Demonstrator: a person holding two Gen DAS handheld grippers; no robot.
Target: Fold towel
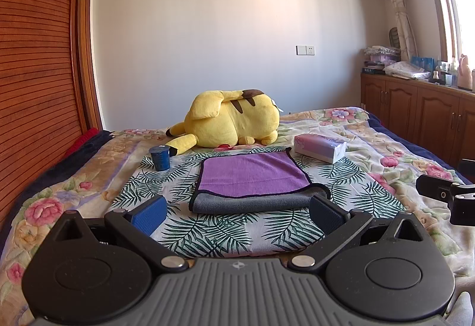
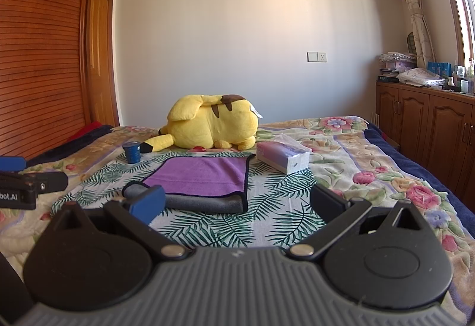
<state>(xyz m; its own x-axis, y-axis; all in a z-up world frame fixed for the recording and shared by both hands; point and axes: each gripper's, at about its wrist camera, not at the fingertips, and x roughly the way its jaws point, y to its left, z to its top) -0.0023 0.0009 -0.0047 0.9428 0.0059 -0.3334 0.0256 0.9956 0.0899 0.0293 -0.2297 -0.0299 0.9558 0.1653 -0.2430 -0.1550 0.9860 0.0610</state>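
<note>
A towel (image 1: 252,174), purple on top with a grey underside and dark trim, lies folded flat on a leaf-print cloth (image 1: 213,228) on the bed. It also shows in the right wrist view (image 2: 202,177). My left gripper (image 1: 237,213) is open and empty, just short of the towel's near grey edge. My right gripper (image 2: 237,204) is open and empty, near the towel's near right corner. Each gripper shows at the edge of the other's view: the right one (image 1: 454,195) and the left one (image 2: 26,180).
A yellow plush toy (image 1: 228,121) lies behind the towel. A blue cup (image 1: 160,158) stands at its far left and a tissue box (image 1: 320,146) at its far right. A wooden wardrobe (image 1: 38,58) is on the left, cabinets (image 1: 415,109) on the right.
</note>
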